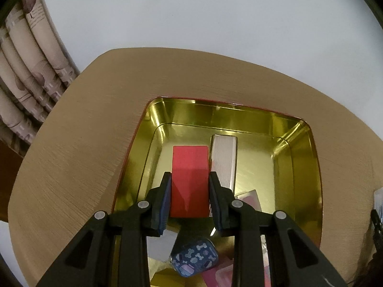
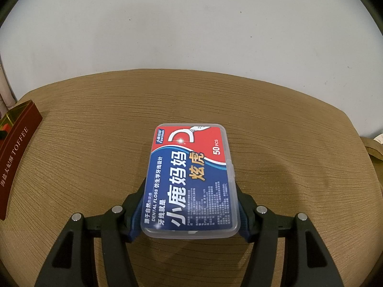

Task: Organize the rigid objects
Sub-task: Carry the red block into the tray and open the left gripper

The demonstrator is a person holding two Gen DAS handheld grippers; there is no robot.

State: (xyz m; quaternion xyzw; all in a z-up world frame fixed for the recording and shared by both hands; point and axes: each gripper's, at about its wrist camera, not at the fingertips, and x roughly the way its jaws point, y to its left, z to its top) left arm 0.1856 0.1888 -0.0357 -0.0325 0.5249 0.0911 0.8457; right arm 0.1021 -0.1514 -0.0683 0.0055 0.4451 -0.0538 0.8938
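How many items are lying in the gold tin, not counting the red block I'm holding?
At least 4: silver case beside the red block, bone-print pouch, pink packet, white piece; the left gripper hides more.

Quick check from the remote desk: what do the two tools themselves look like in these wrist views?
Both match. The left tool and right tool have matte black angular plastic fingers with triangular cut-outs, round silver pins at the joints, and ribbed blue pads on the inner faces. No cables, markings or sleeves show.

The left gripper (image 1: 190, 179) is matte black plastic: two angular linkage arms with triangular cut-outs, round silver pivot pins at the joints, and ribbed blue pads lining the inner finger faces. The right gripper (image 2: 191, 191) has the same black arms, silver pins and blue pads.
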